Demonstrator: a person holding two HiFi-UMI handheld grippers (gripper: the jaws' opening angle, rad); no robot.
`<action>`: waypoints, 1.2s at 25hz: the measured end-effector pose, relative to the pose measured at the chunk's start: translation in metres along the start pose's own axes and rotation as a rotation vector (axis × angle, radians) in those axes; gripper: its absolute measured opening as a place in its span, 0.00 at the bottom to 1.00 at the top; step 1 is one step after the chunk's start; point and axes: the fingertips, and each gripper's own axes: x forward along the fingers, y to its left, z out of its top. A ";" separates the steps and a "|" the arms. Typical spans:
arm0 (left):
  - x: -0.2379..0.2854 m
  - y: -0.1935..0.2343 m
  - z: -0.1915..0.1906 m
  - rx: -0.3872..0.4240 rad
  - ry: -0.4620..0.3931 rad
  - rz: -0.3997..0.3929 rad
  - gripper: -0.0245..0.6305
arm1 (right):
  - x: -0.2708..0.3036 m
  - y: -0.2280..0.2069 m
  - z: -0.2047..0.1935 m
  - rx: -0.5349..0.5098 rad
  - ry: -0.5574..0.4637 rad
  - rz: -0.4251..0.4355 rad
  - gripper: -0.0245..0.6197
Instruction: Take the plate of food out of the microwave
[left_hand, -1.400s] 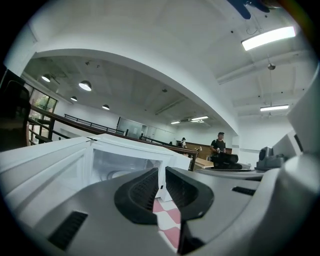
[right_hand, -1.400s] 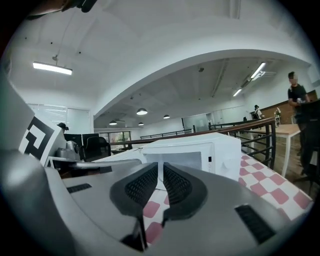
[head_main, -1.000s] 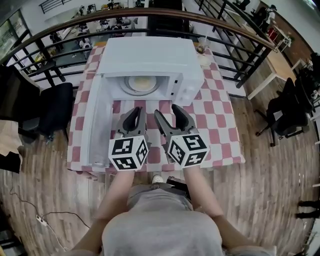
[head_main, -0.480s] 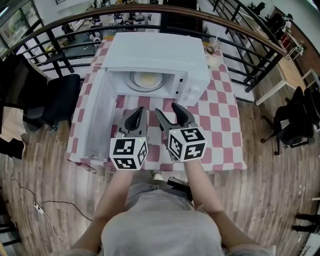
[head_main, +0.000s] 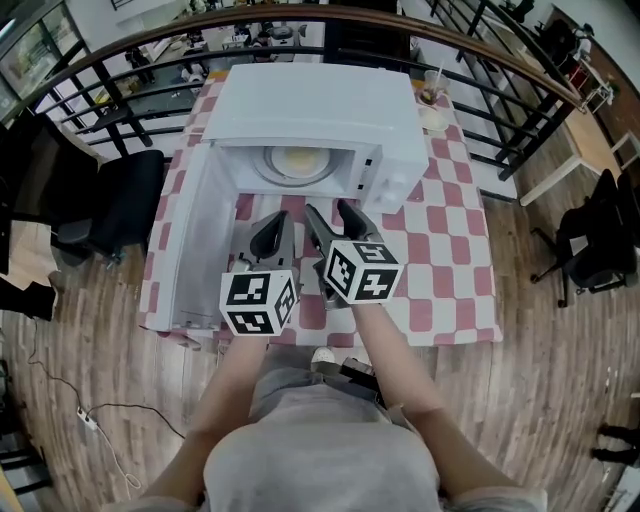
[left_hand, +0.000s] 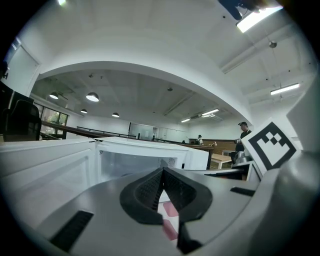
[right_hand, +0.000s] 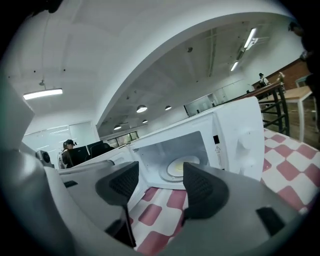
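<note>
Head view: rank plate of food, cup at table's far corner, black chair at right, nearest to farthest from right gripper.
From the right gripper:
1. plate of food, just ahead, inside the microwave
2. cup, far right corner of the table
3. black chair, beyond the table, far right

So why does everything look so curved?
Head view: the wide-angle lens bows the floor planks; lighting is even. Left gripper view: dark rounded corners, a glaring ceiling light, soft foreground. Right gripper view: same bulge, microwave tilted, plate inside clear.
</note>
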 end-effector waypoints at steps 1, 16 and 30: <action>0.003 0.002 0.000 0.000 0.001 -0.003 0.04 | 0.006 -0.003 -0.001 0.020 -0.005 -0.015 0.47; 0.047 0.035 0.000 0.008 0.033 -0.053 0.04 | 0.086 -0.052 -0.053 0.656 0.015 -0.171 0.55; 0.067 0.063 -0.012 -0.030 0.067 -0.062 0.04 | 0.138 -0.089 -0.084 0.973 -0.009 -0.317 0.55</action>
